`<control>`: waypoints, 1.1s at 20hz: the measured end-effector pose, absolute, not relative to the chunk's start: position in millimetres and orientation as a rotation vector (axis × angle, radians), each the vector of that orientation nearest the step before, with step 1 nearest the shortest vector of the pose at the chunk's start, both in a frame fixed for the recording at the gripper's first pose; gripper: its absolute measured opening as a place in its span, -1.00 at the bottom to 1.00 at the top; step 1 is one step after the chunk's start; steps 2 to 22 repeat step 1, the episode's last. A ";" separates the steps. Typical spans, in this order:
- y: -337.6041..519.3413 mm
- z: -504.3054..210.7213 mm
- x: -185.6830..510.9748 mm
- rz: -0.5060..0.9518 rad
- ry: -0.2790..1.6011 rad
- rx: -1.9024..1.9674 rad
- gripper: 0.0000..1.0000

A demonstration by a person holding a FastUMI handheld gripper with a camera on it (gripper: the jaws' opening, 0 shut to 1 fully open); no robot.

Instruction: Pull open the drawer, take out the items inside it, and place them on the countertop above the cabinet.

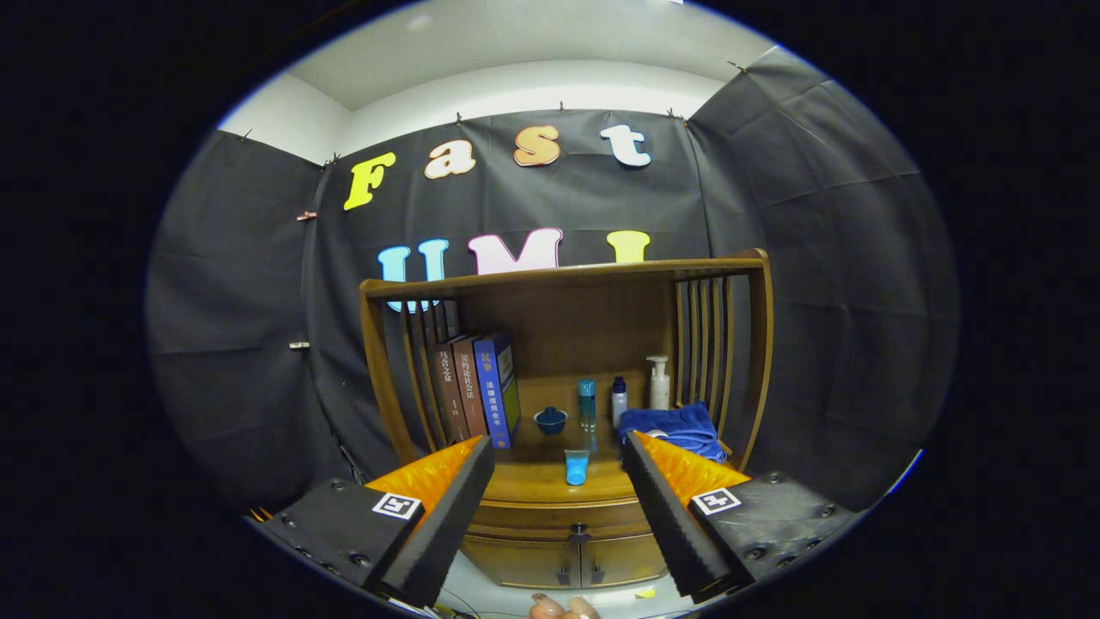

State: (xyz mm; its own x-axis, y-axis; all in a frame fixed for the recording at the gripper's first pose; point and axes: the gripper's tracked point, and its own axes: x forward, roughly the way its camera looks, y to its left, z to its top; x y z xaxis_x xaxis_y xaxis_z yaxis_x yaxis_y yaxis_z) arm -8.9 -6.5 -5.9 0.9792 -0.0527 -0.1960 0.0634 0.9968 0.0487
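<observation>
The drawer (pixel 563 517) is a shallow wooden front under the countertop (pixel 533 481), and it sits shut, flush with the cabinet (pixel 563 563). It looks stiff and solid — likely to slide straight out on a steady pull, with some drag from the wood. The only place to take hold is the small dark knob (pixel 580 530) at the middle of the front; it is little and probably smooth, so the fingers would need to close squarely on it or slip off.

The gripper (pixel 559 456) hangs well back from the cabinet, its fingers spread wide with nothing between them. The knob lies beyond them, low in the gap.

On the countertop stands a blue tube (pixel 577 467), with a small blue bowl (pixel 550 419), bottles (pixel 587 404), a pump bottle (pixel 659 383), a folded blue towel (pixel 675 427) and books (pixel 481 391) behind — so free space is mostly along the front edge. What lies inside the drawer cannot be told.
</observation>
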 end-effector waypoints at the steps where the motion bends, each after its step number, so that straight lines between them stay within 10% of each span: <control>1: -5.7 -3.5 -10.0 -0.057 0.190 0.055 0.97; 22: -5.7 -3.5 -10.0 -0.057 0.190 0.055 0.97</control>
